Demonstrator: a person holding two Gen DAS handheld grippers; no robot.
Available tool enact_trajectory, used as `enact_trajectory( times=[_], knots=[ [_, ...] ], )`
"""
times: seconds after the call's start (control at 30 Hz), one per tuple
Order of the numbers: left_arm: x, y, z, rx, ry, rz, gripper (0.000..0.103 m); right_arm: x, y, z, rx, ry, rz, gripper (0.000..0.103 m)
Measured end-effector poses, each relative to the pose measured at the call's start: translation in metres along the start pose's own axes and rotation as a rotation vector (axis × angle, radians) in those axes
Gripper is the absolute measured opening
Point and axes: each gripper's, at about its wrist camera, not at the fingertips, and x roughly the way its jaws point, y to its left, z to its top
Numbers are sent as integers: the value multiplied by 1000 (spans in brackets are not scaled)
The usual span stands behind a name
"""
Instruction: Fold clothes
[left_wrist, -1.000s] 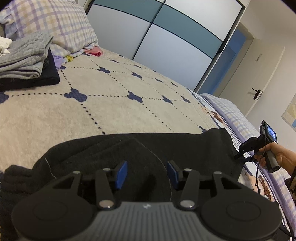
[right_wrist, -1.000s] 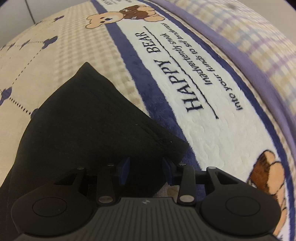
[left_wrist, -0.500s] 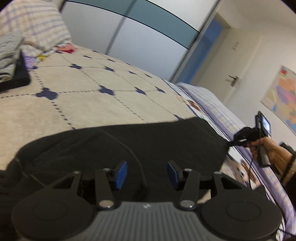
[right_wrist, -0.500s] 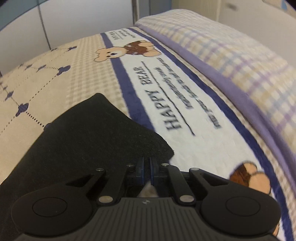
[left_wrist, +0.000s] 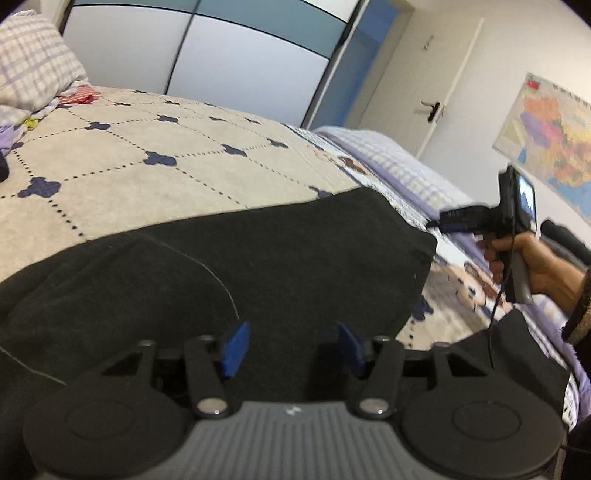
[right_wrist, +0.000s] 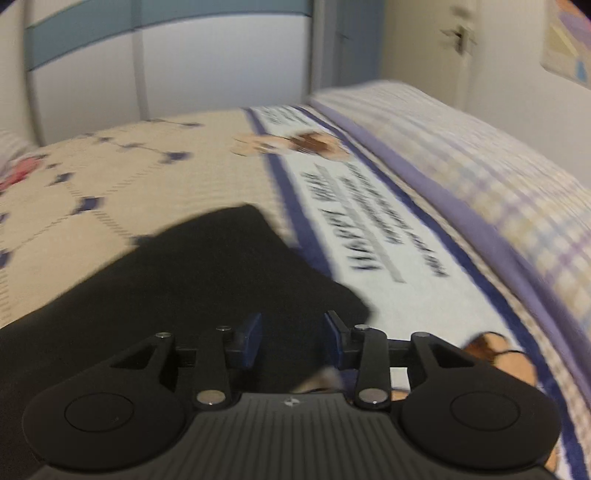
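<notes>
A black garment (left_wrist: 258, 266) lies spread flat across the beige bed cover (left_wrist: 147, 177). My left gripper (left_wrist: 291, 343) hovers over its near edge. The blue pads are apart and still opening, with nothing pinched between them. My right gripper (left_wrist: 441, 223), held by a hand (left_wrist: 535, 266), sits just off the garment's right corner without touching it. In the right wrist view the right gripper (right_wrist: 293, 339) is above that corner of the black garment (right_wrist: 203, 280). Its jaws are opening and no cloth is gripped.
A plaid pillow (left_wrist: 33, 74) and a red-pink item (left_wrist: 79, 98) lie at the bed's far left. A purple plaid quilt (right_wrist: 480, 166) runs along the right side. More dark cloth (left_wrist: 517, 350) sits near the hand. Wardrobe doors (left_wrist: 240, 62) stand behind.
The right gripper closed at the garment's corner, then reopened and drew back from it. The left gripper's pads spread wider and its view swung right, so the folded stack has left the picture.
</notes>
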Motion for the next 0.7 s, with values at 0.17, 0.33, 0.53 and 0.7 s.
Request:
enact_trajectory(
  times=[0.17,0.33,0.53,0.7],
  knots=[
    [11,-4,-9,44,19,23,65,-28,72,-27,-99,-31,188,47],
    [10,-2,-10,39,11,14,66,-51,147,-51,-243,-39,412,47],
    [9,-1,-12,35,9,8,66,-55,197,-79,-469,-20,552,47],
    [9,-1,-12,33,9,6,66,-34,168,-77,-454,-28,528,47]
  ],
)
